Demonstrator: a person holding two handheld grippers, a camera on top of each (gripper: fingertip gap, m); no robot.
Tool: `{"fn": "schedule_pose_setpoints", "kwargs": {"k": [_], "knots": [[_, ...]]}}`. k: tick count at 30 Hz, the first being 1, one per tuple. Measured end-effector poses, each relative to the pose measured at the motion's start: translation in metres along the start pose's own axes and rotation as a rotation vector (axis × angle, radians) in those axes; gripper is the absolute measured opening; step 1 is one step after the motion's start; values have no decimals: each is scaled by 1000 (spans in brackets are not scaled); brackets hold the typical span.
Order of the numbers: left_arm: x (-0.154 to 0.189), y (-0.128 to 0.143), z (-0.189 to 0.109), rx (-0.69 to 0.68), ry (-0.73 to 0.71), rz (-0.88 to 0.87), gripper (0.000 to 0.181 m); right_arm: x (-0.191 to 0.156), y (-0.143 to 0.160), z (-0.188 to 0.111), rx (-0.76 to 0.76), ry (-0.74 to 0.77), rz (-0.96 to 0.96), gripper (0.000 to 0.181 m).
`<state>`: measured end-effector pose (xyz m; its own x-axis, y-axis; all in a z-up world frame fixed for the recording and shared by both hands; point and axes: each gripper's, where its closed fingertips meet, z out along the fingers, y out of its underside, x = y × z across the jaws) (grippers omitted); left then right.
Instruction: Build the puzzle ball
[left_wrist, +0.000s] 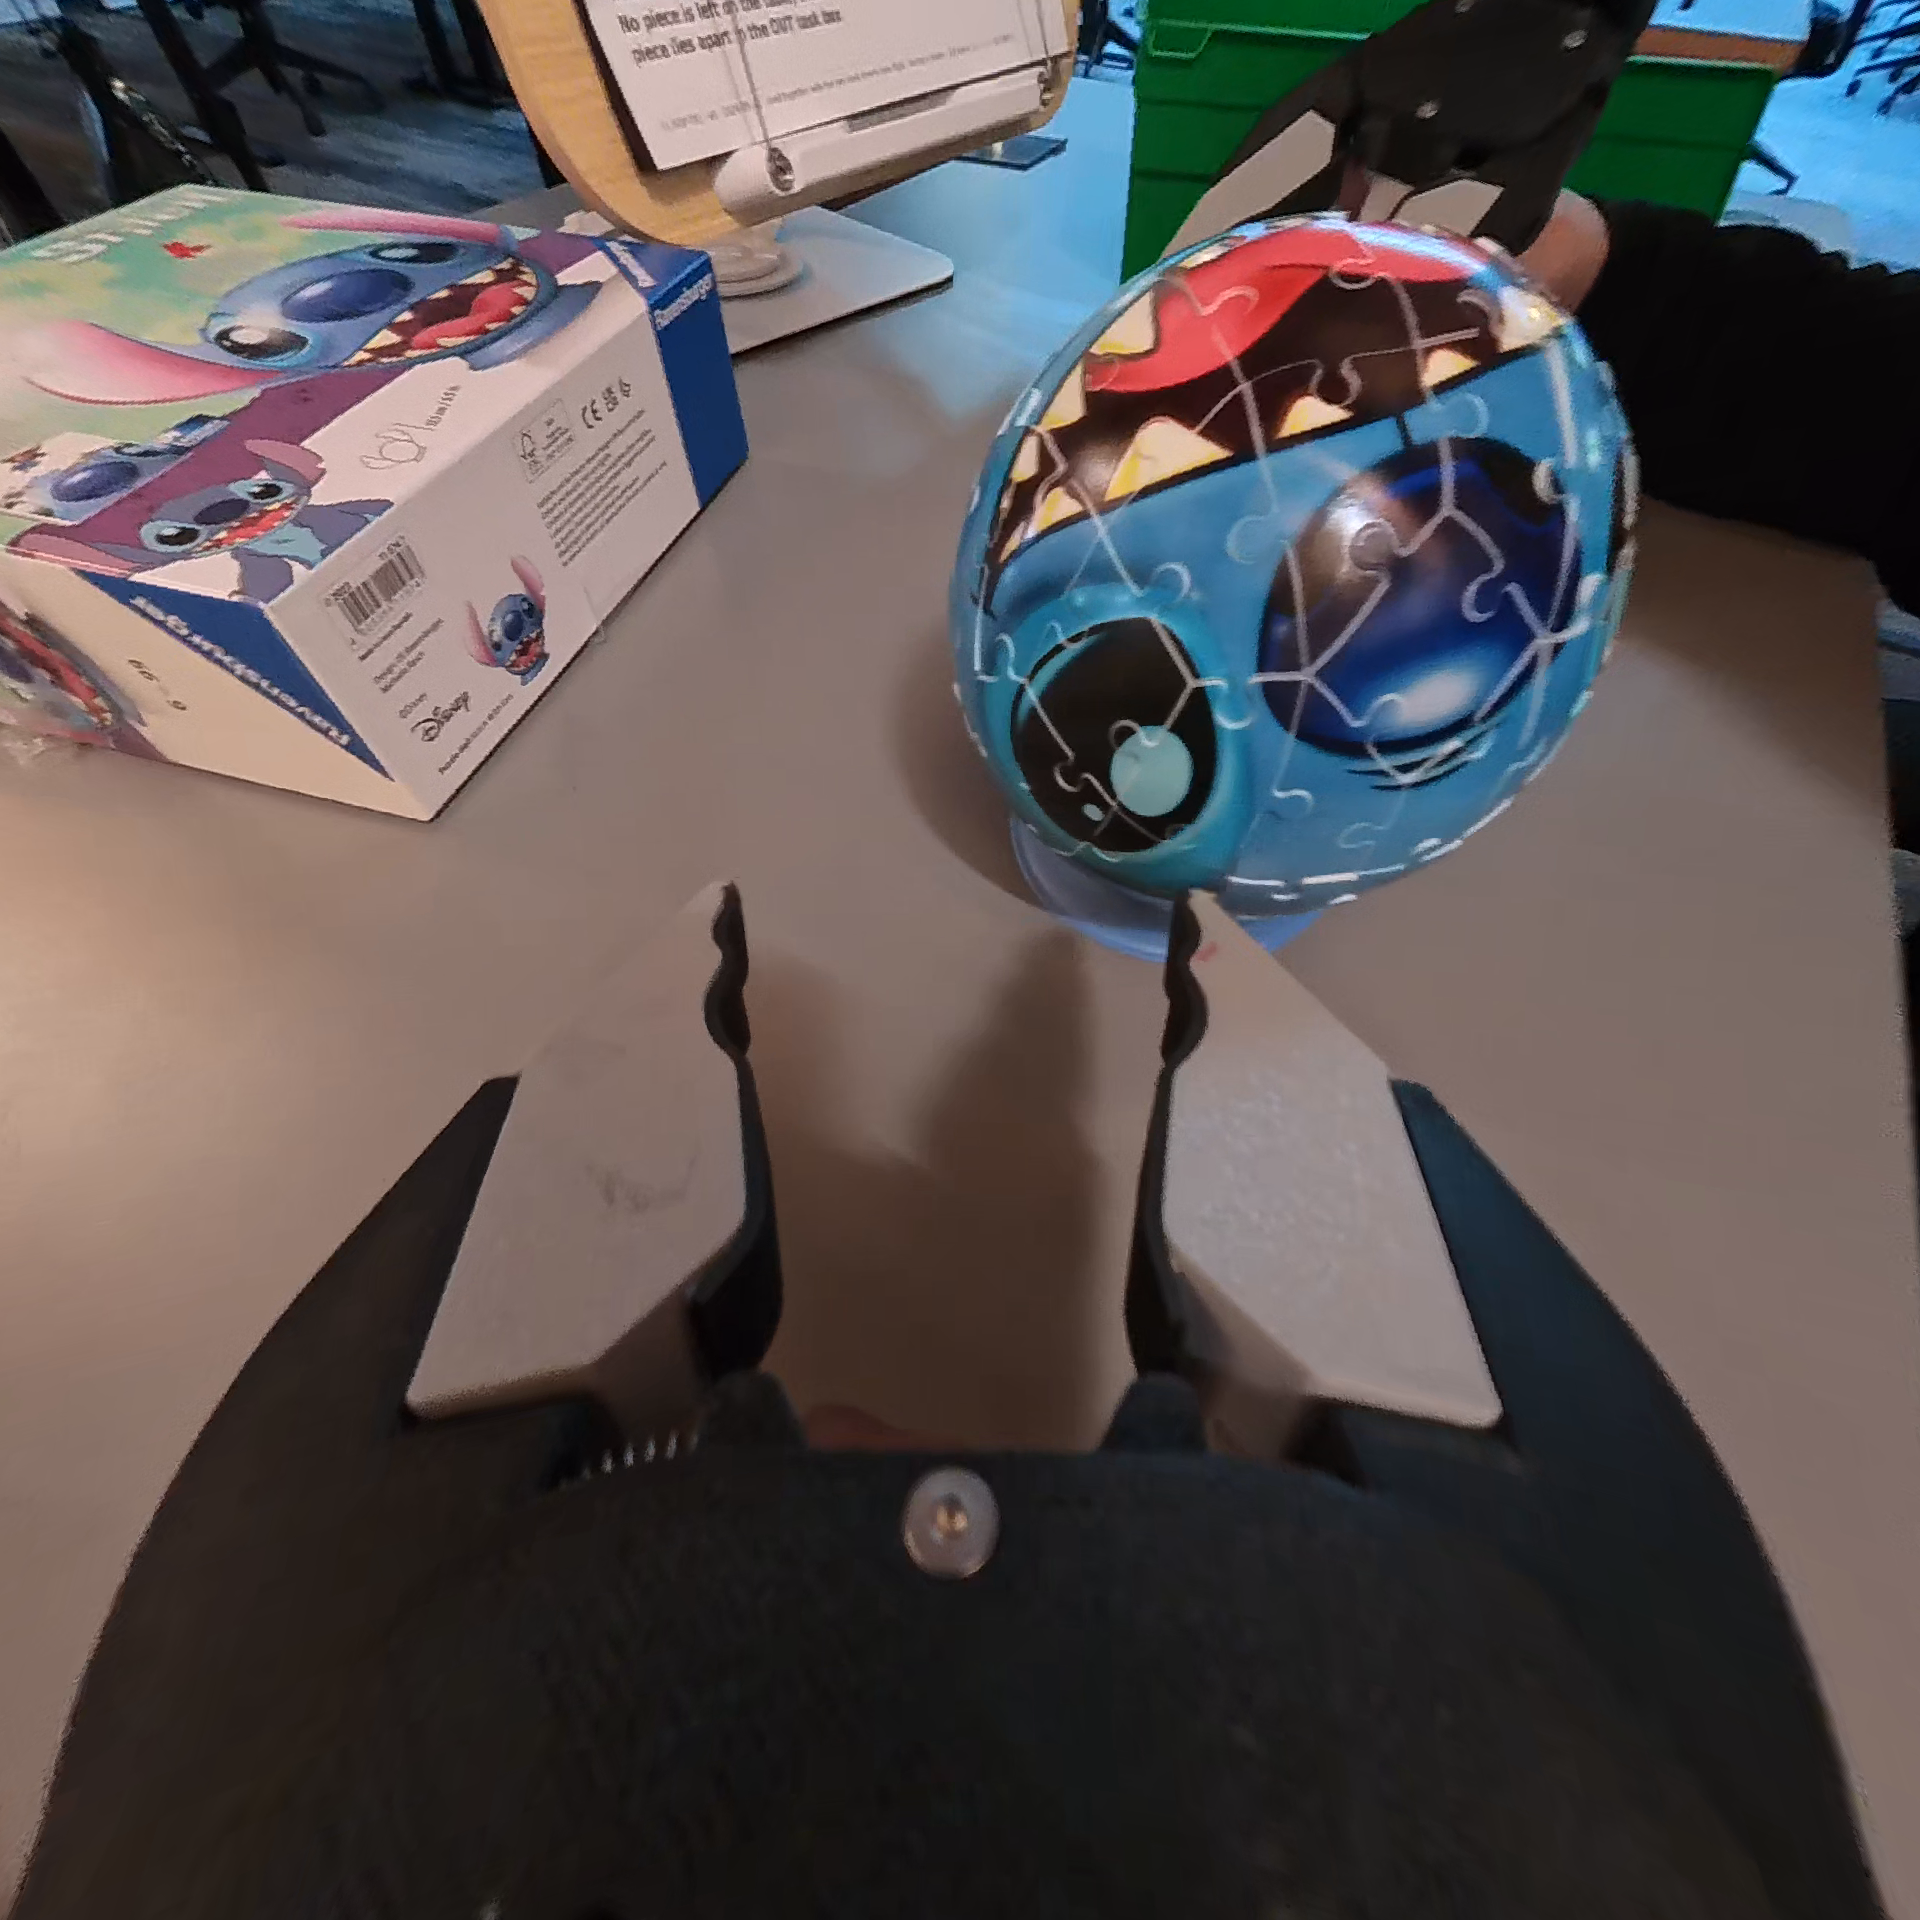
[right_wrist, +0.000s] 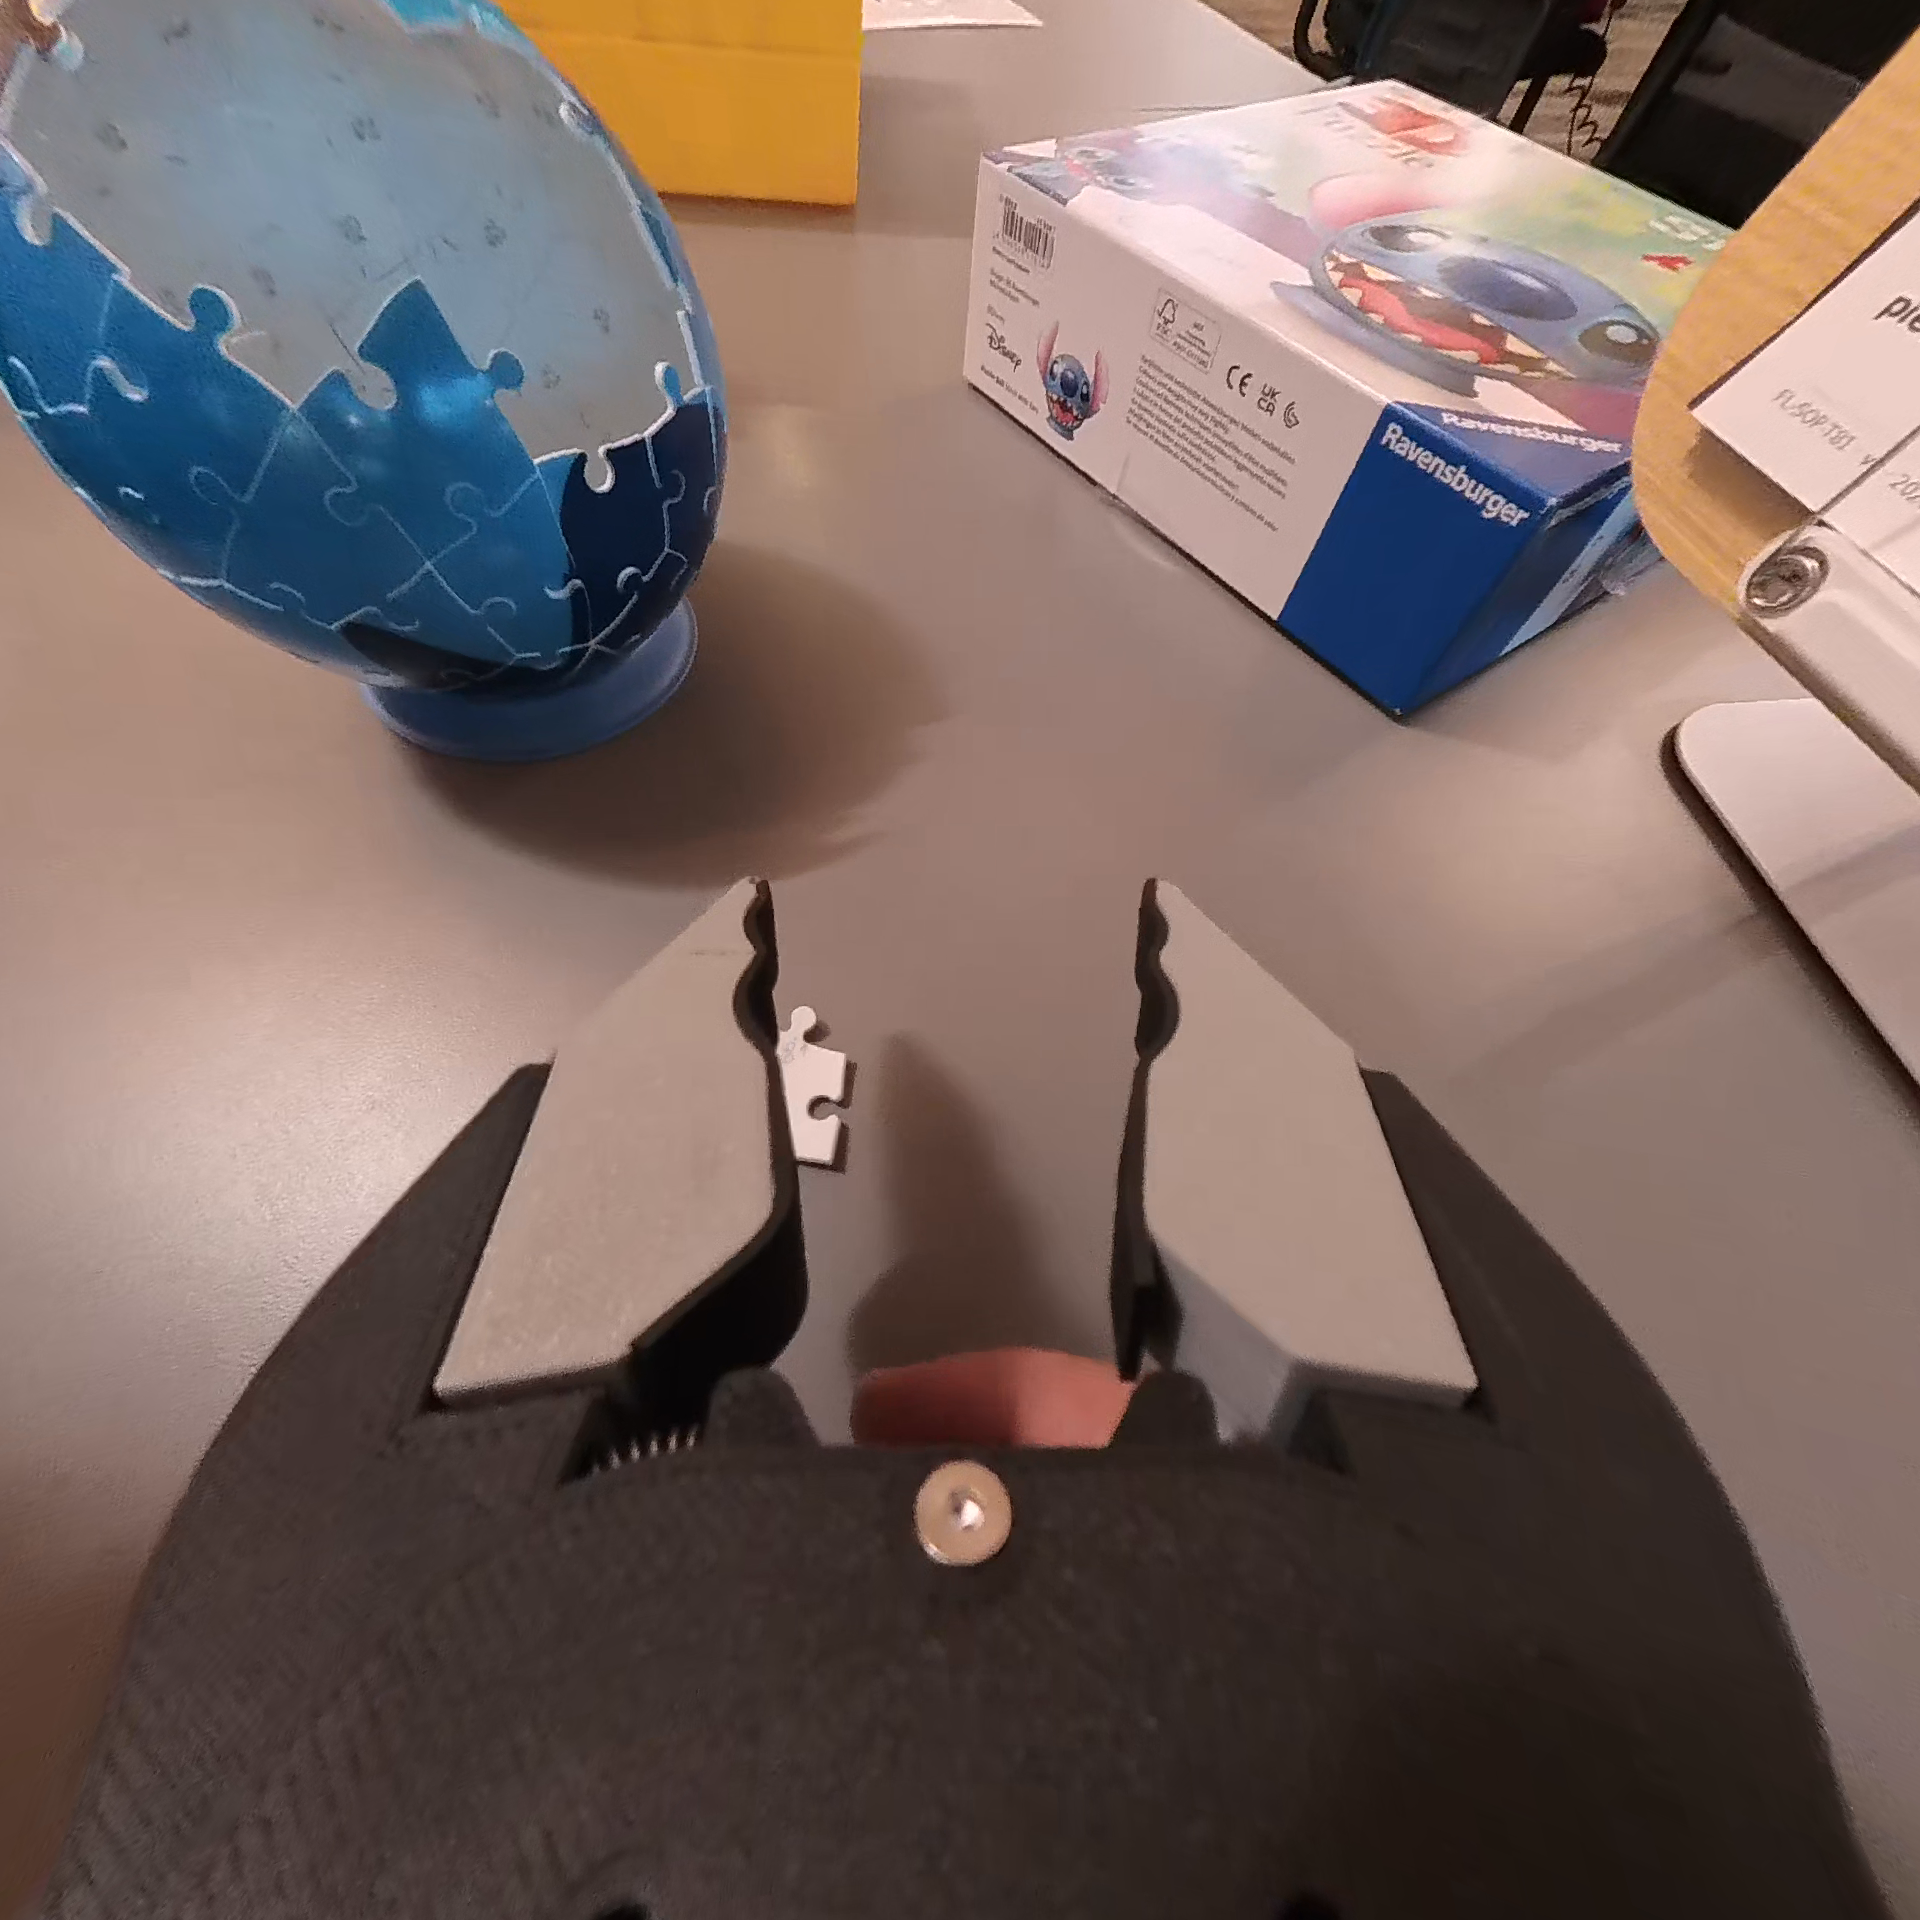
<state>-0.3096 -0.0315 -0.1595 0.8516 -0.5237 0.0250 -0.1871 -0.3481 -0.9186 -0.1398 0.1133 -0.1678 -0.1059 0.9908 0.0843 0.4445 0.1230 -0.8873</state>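
Note:
The puzzle ball (left_wrist: 1288, 561) sits tilted on its blue stand (left_wrist: 1143, 925) on the grey table. In the left wrist view it shows the printed face with eyes, teeth and tongue. In the right wrist view the ball (right_wrist: 312, 488) shows a blue back with a large open gap (right_wrist: 312, 177) to the grey inside. My left gripper (left_wrist: 956, 909) is open and empty, just in front of the stand. My right gripper (right_wrist: 954, 899) is open. A white face-down puzzle piece (right_wrist: 821, 1091) shows against its left finger; I cannot tell whether it lies on the table.
The puzzle box (left_wrist: 364, 499) lies left of the ball, also in the right wrist view (right_wrist: 1351, 364). A wooden document stand (left_wrist: 790, 104) and a green crate (left_wrist: 1195, 156) stand behind. A yellow box (right_wrist: 727, 104) sits beyond the ball. The stand's white base plate (right_wrist: 1818, 831) is at right. Tip to tip, the grippers are about 25 centimeters apart. It is some 5 centimeters from my right tips to the white face-down puzzle piece (right_wrist: 821, 1091).

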Motion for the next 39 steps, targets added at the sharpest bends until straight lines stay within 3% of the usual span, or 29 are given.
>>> {"fn": "schedule_pose_setpoints", "kwargs": {"k": [7, 15, 27, 30, 32, 39], "knots": [[-43, 1, -11, 12, -210, -43, 72, 2, -1, -6, 15, -7, -2, 56], [-54, 0, -15, 37, -244, -98, 65, -8, 9, -17, -87, -30, -73, 56], [-54, 0, -15, 31, -262, -75, 63, -33, 48, -12, -345, -84, -131, 56], [-53, 0, -15, 26, -272, -55, 62, -38, 48, -9, -359, -96, -148, 38], [-53, 1, -14, 17, -281, -40, 62, -40, 48, -7, -364, -88, -193, 11], [-64, 3, -29, -22, -405, 35, 60, -33, 41, -6, -342, -15, -257, 1]]}}
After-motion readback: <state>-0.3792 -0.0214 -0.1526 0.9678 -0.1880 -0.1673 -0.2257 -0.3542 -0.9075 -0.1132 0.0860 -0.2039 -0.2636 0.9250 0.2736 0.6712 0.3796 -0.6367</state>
